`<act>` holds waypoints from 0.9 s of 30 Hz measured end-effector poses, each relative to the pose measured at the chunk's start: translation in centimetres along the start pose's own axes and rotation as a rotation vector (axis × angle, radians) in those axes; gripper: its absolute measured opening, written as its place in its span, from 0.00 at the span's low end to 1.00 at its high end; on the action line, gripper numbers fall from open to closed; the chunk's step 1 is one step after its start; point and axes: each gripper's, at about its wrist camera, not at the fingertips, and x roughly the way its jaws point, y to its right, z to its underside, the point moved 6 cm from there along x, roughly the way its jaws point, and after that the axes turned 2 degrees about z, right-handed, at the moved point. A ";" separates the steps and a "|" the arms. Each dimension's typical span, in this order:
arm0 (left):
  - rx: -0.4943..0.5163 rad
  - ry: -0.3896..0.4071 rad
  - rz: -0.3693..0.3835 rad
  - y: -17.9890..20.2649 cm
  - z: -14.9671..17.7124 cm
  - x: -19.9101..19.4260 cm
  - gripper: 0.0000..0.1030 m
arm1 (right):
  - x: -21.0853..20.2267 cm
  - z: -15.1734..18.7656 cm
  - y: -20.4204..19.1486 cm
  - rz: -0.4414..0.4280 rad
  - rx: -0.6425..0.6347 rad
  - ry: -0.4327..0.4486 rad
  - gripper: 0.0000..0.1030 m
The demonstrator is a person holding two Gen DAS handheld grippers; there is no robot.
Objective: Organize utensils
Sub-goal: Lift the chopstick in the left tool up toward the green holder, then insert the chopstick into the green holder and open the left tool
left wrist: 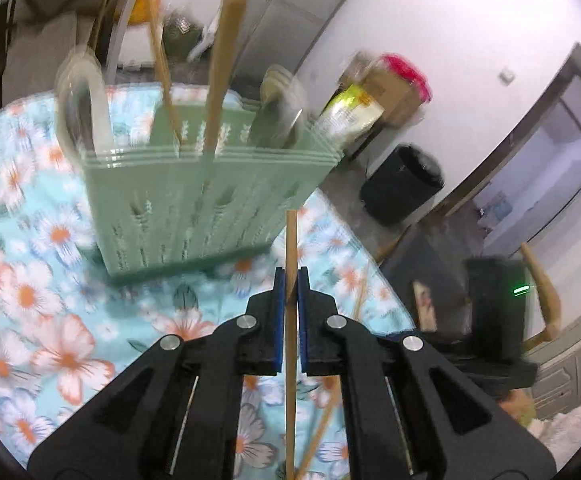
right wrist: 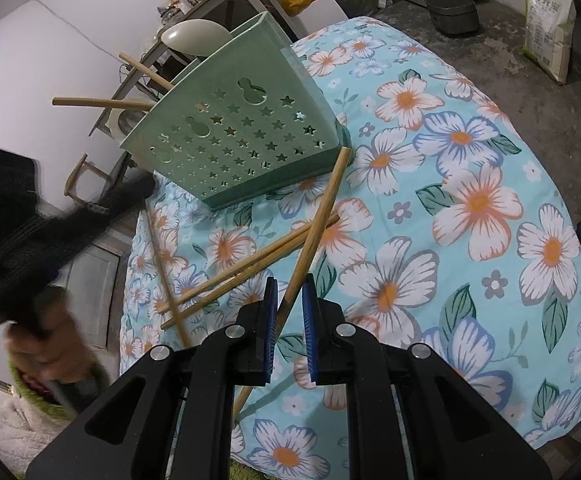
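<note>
Pinching a slim wooden chopstick [left wrist: 291, 240], left gripper [left wrist: 291, 280] faces perforated green holder [left wrist: 194, 200]

Both fisheye views are evenly lit by soft indoor light, and hard shadows are hardly cast. Straight lines are bent toward the dark round rims. In the left view the pale green perforated plastic utensil holder [left wrist: 194, 184] is smeared by motion blur, so its contents are perhaps spoons. The right view is rendered sharp, apart from a blurred black shape [right wrist: 30, 232] at the left edge.

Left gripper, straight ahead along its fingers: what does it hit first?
Most likely the green utensil holder, low on its front wall. The left gripper, shut on a chopstick, points just right of it, so depth is uncertain; the floral tablecloth lies between.
</note>
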 end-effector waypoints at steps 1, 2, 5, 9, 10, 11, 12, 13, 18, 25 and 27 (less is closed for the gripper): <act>0.012 0.034 0.006 0.5 -0.7 -1.1 0.04 | 0.0 0.0 -0.1 0.000 -0.004 0.002 0.12; 0.023 0.071 0.008 1.1 -1.4 -2.2 0.04 | 0.0 0.1 -0.3 0.000 -0.008 0.004 0.12; 0.082 0.238 0.004 3.1 -4.6 -6.6 0.04 | -0.1 -0.1 -0.7 0.002 -0.022 0.010 0.12; 0.151 0.457 0.003 5.5 -8.1 -11.8 0.04 | 0.0 0.0 -0.8 0.009 -0.031 0.011 0.12; 0.172 0.516 -0.007 5.9 -9.0 -13.2 0.04 | 0.0 0.0 -0.7 0.008 -0.028 0.008 0.12; 0.189 0.559 -0.021 6.3 -9.5 -13.8 0.04 | 0.1 -0.1 -0.7 0.008 -0.027 0.006 0.12; 0.212 0.622 -0.049 6.7 -10.5 -14.9 0.04 | 0.1 -0.1 -0.7 0.006 -0.025 0.006 0.12; 0.219 0.655 -0.060 7.0 -11.1 -15.4 0.04 | 0.1 -0.2 -0.7 0.007 -0.026 0.008 0.12; 0.265 0.782 -0.147 7.3 -14.0 -15.0 0.04 | -0.2 -0.3 -1.0 0.007 -0.036 0.020 0.12; 0.257 0.797 -0.270 5.3 -15.5 -10.4 0.04 | -0.4 -0.5 -1.6 0.011 -0.056 0.025 0.12; 0.252 0.787 -0.292 4.5 -15.5 -9.0 0.04 | -0.4 -0.5 -1.7 0.009 -0.057 0.025 0.12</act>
